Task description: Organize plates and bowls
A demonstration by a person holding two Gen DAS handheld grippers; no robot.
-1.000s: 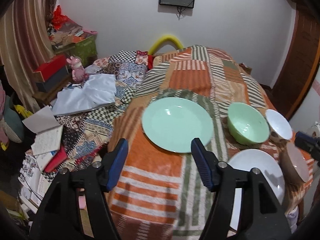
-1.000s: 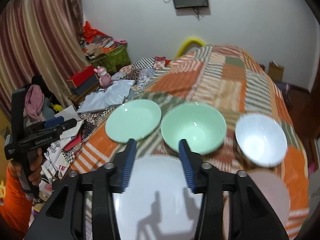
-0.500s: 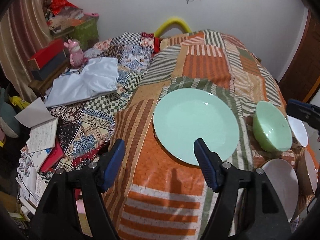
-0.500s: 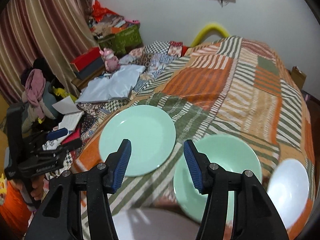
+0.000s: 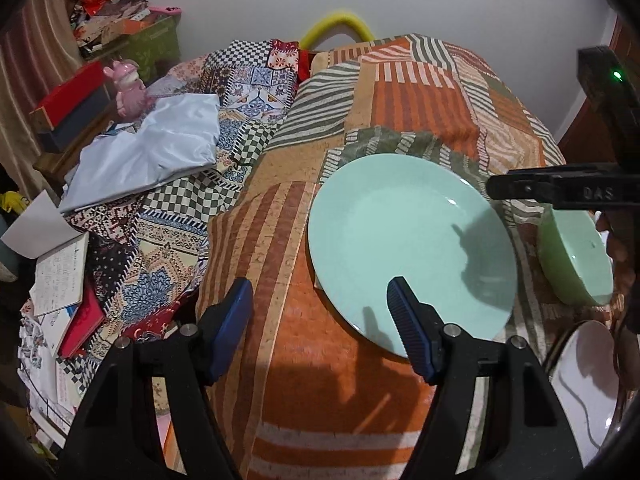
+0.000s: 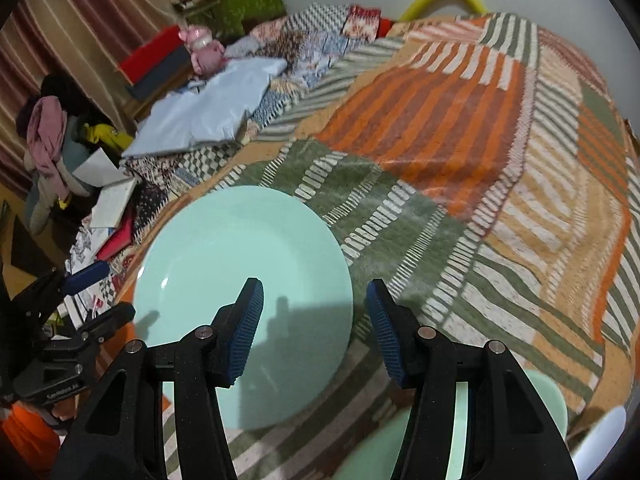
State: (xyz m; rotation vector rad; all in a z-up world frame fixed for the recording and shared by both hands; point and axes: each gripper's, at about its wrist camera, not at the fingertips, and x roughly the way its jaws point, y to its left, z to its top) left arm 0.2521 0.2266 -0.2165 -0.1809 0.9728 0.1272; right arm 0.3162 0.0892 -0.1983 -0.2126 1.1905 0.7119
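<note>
A mint green plate lies flat on the striped patchwork blanket; it also shows in the right wrist view. My left gripper is open and empty, with its right finger over the plate's near rim. My right gripper is open and empty above the plate's right rim; its body shows in the left wrist view. A green bowl sits right of the plate and under the right gripper. A white plate lies at the lower right.
A light blue cloth, a pink toy, notebooks and a red box lie left of the blanket. A yellow tube arches at the far end, against a white wall.
Both grippers have moved forward and down toward the green plate, which now looks larger. The right gripper has swung left from the green bowl to the plate's right rim.
</note>
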